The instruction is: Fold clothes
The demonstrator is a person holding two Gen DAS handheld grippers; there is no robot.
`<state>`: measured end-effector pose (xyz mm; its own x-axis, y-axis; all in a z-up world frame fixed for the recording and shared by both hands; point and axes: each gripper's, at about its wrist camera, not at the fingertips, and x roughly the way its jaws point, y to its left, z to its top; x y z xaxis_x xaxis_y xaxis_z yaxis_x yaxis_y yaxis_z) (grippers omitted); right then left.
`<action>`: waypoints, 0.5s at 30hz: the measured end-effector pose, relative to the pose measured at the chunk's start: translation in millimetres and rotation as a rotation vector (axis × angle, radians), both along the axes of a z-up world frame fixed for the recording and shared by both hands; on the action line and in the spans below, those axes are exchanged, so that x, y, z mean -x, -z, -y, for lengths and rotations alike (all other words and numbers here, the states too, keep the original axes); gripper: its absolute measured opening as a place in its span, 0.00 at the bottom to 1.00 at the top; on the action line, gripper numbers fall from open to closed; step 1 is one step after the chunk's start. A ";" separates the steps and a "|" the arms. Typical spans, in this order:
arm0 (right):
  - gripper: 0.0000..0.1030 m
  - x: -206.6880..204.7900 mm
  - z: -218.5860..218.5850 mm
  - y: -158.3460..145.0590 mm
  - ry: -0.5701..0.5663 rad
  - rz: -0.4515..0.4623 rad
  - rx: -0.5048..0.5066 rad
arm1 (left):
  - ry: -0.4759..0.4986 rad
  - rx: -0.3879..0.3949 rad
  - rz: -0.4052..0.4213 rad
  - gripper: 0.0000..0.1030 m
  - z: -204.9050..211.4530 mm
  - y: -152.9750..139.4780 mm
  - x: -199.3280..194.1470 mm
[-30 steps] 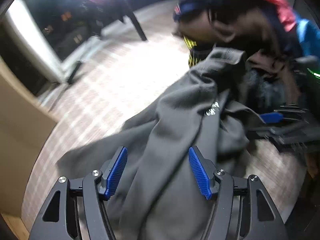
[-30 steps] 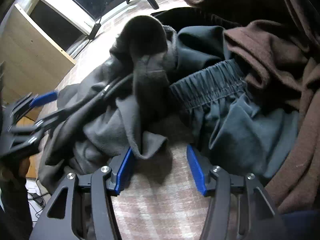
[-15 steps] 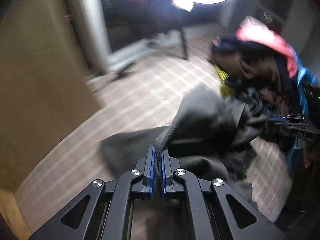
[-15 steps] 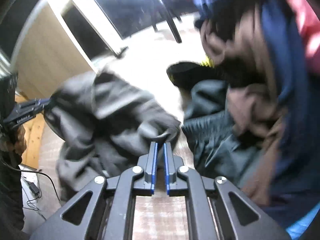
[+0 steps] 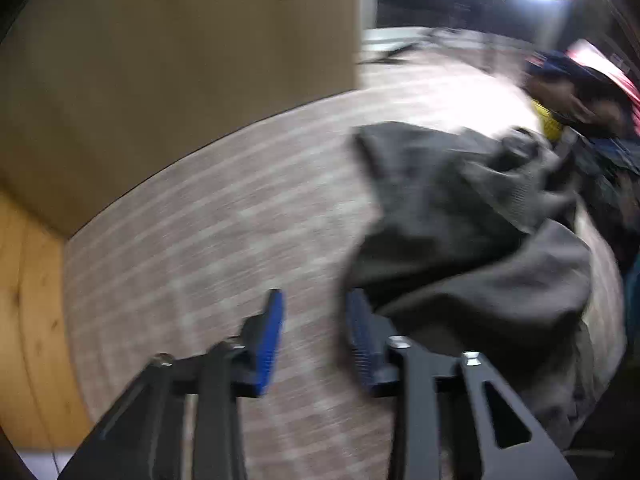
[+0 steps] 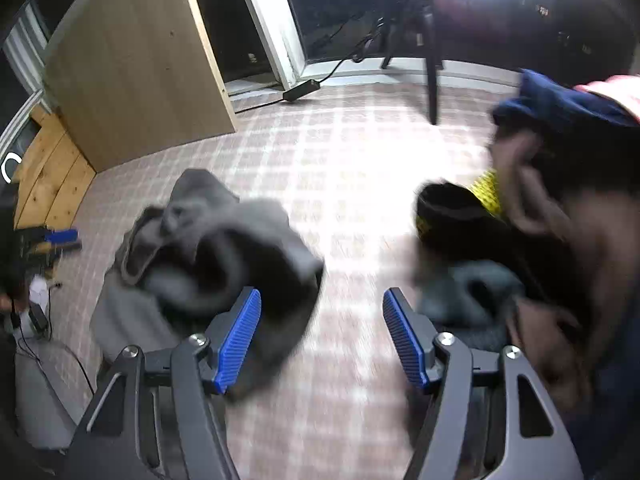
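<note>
A dark grey garment (image 5: 472,232) lies crumpled on the checked cloth surface (image 5: 208,240). In the left wrist view it sits just right of my left gripper (image 5: 314,336), whose jaws are opening with only bare surface between the blue pads. In the right wrist view the same grey garment (image 6: 208,256) lies left of my right gripper (image 6: 322,340). Its jaws are opening too, and nothing is between them. My left gripper (image 6: 60,236) shows small at the far left there.
A pile of mixed clothes (image 6: 552,216), brown, navy, pink, yellow and teal, rises on the right. A wooden cabinet (image 6: 132,80) stands at the back left. A dark chair leg (image 6: 432,80) and a cable (image 6: 304,88) sit at the far edge.
Both grippers were shut on the grey garment half a second ago and have let it go. The garment has dropped in a heap, and the left gripper has swung away to its left.
</note>
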<state>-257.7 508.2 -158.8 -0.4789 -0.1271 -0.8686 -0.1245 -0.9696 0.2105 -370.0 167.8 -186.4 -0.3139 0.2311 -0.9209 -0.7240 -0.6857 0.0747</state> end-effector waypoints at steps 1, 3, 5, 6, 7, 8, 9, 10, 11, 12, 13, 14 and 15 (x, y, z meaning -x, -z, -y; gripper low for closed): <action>0.61 12.0 1.5 5.5 -0.011 0.010 0.014 | 0.052 0.001 -0.024 0.53 -12.4 2.5 -6.1; 0.61 23.9 6.4 23.3 -0.035 0.066 0.063 | 0.148 -0.013 -0.027 0.53 -43.7 11.3 -12.7; 0.61 34.3 16.0 42.1 -0.067 0.102 0.097 | 0.218 -0.033 -0.009 0.53 -69.7 19.7 -17.5; 0.61 34.8 20.2 45.2 -0.078 0.101 0.087 | 0.262 -0.044 -0.002 0.53 -85.4 24.5 -20.5; 0.54 34.8 24.2 47.3 -0.090 0.097 0.078 | 0.305 -0.047 -0.007 0.51 -98.2 28.0 -23.3; 0.28 33.0 27.4 46.3 -0.105 0.086 0.073 | 0.321 -0.038 -0.018 0.44 -106.0 29.4 -22.5; 0.14 30.9 29.9 44.7 -0.120 0.077 0.075 | 0.321 -0.024 -0.029 0.06 -112.7 30.4 -19.3; 0.06 27.9 29.9 40.5 -0.134 0.067 0.092 | 0.320 -0.011 -0.041 0.03 -119.4 31.4 -16.0; 0.06 23.3 28.2 33.7 -0.128 0.045 0.085 | 0.295 -0.024 -0.048 0.01 -121.0 27.3 -7.4; 0.06 18.1 26.1 26.3 -0.121 0.023 0.076 | 0.249 -0.060 -0.054 0.00 -118.4 18.9 5.7; 0.06 11.0 22.8 16.1 -0.112 0.001 0.061 | 0.186 -0.089 -0.067 0.00 -111.9 8.9 22.4; 0.06 4.0 19.6 6.9 -0.105 -0.018 0.049 | 0.107 -0.113 -0.087 0.00 -102.2 -2.6 42.1; 0.06 -2.3 16.2 0.9 -0.108 -0.029 0.049 | 0.030 -0.119 -0.111 0.00 -93.1 -11.9 61.4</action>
